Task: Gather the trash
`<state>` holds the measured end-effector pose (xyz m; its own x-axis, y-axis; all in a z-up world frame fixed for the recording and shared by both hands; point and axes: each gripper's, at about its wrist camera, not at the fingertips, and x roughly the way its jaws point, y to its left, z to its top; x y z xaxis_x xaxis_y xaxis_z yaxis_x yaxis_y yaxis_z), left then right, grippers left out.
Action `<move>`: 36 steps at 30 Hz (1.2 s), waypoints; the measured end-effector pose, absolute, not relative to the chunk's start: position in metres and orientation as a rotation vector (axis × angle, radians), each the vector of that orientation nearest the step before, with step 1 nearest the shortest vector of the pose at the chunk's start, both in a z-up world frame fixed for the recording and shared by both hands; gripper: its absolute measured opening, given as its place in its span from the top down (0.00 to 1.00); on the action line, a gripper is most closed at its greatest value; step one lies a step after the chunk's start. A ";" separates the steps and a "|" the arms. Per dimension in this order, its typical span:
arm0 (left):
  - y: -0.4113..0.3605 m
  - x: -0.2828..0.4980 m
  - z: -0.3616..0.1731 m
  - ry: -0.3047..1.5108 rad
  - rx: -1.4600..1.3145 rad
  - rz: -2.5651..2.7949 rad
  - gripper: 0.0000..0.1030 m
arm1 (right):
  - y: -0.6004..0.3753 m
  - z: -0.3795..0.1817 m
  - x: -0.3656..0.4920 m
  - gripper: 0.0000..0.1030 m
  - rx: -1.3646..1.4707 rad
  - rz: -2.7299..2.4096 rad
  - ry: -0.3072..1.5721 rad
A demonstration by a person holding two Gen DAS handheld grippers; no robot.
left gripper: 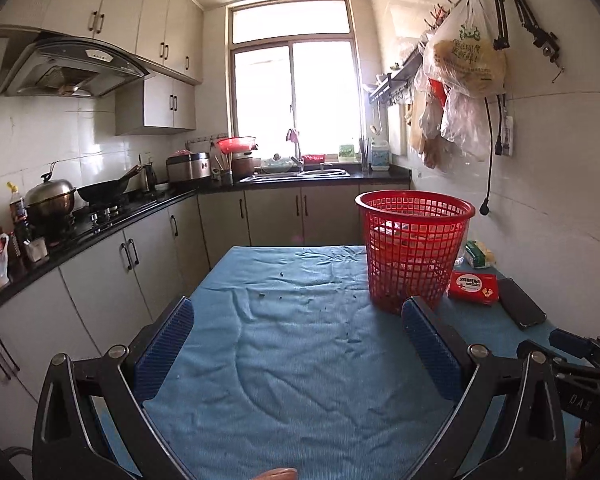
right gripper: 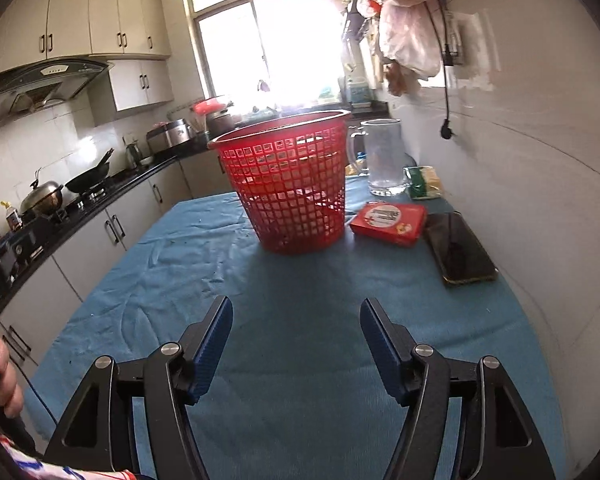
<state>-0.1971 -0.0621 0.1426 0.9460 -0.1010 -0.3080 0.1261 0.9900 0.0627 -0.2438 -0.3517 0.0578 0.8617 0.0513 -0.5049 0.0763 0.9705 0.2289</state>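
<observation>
A red mesh basket [left gripper: 414,248] stands upright on the blue cloth of the table [left gripper: 292,352], towards its far right; it also shows in the right wrist view [right gripper: 290,188]. Something pale and red lies inside it, seen through the mesh. Small dark crumbs [left gripper: 278,296] are scattered on the cloth left of the basket. My left gripper [left gripper: 296,320] is open and empty, low over the near part of the cloth. My right gripper [right gripper: 296,320] is open and empty, short of the basket.
A red packet [right gripper: 388,218], a black phone [right gripper: 460,248], a clear glass jug [right gripper: 382,156] and a yellow-green packet [right gripper: 424,182] lie along the right wall. Kitchen counter with wok and pot [left gripper: 52,200] runs along the left. Plastic bags [left gripper: 464,60] hang on the wall.
</observation>
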 end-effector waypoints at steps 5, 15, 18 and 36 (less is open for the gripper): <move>-0.058 -0.212 0.126 0.333 0.086 -0.075 0.00 | -0.344 0.055 -0.260 0.27 0.251 -0.035 0.516; -0.069 -0.198 0.094 0.491 0.139 -0.065 0.00 | -0.330 0.050 -0.268 0.25 0.205 -0.079 0.520; -0.068 -0.193 0.090 0.518 0.122 -0.074 0.00 | -0.331 0.049 -0.268 0.24 0.211 -0.086 0.525; -0.068 -0.178 0.077 0.592 0.106 -0.085 0.00 | -0.333 0.042 -0.262 0.24 0.230 -0.106 0.558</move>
<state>-0.1776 -0.0679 0.0770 0.8268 -0.0498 -0.5603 0.1106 0.9910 0.0751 -0.2620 -0.3326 0.0423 0.8435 -0.0371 -0.5358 0.1617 0.9689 0.1874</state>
